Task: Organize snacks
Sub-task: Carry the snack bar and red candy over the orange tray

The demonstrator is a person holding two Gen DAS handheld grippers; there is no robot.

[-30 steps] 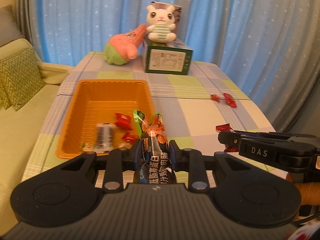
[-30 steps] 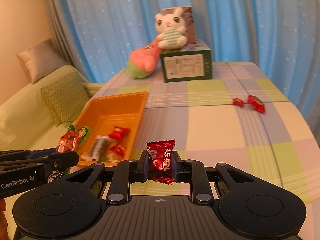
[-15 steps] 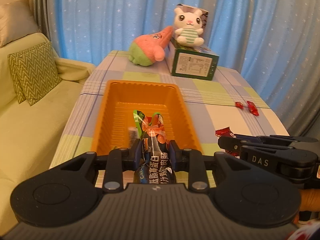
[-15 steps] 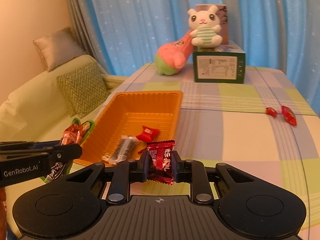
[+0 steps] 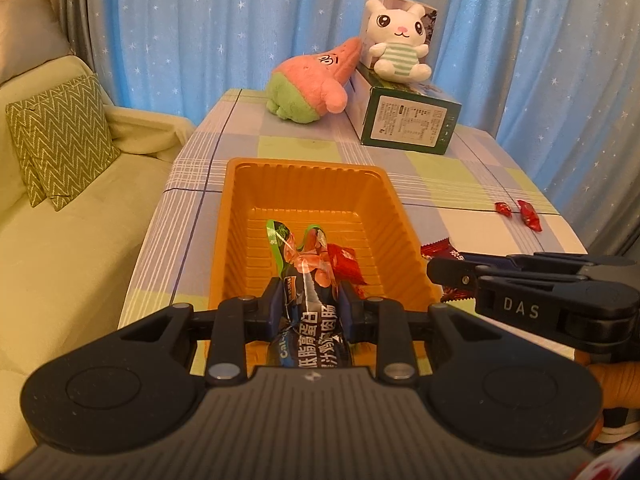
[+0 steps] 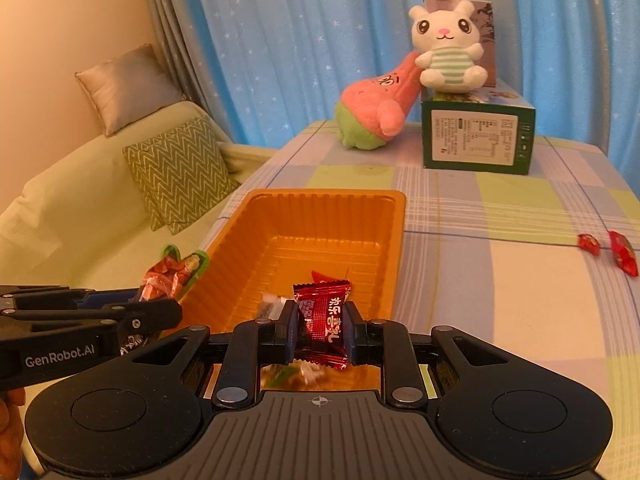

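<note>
So here we've got both grippers loaded up over the orange tray (image 5: 404, 216). Our left gripper (image 5: 310, 304) has its jaws pinched narrow around a dark sausage-type snack packet (image 5: 308, 312) with white Chinese lettering and a bit of "Cal-" showing; the rest of the label is cut off behind the gripper body, and the crinkled clear-and-green top end sticks up above the fingers. Our right gripper (image 6: 320, 326) is clamped tight on a red candy (image 6: 322, 316) with white and gold Chinese characters we can't fully read. Its side arm reads "DAS" in the left view, and the left one reads "GenRobot.AI" in the right view.

Inside the tray there's another red wrapped candy (image 5: 344, 258), plus some blurry clear-wrapped stuff mostly hidden behind the fingers, hard to say what. Two small red candies (image 6: 608, 250) sit loose on the checked tablecloth (image 6: 500, 272), well off to the right. At the far end, a white bunny plush (image 6: 446, 50) sits on a green box (image 6: 478, 136) with a fine-print label too small to read, and a pink-and-green plush (image 6: 374, 114) leans beside it.
</note>
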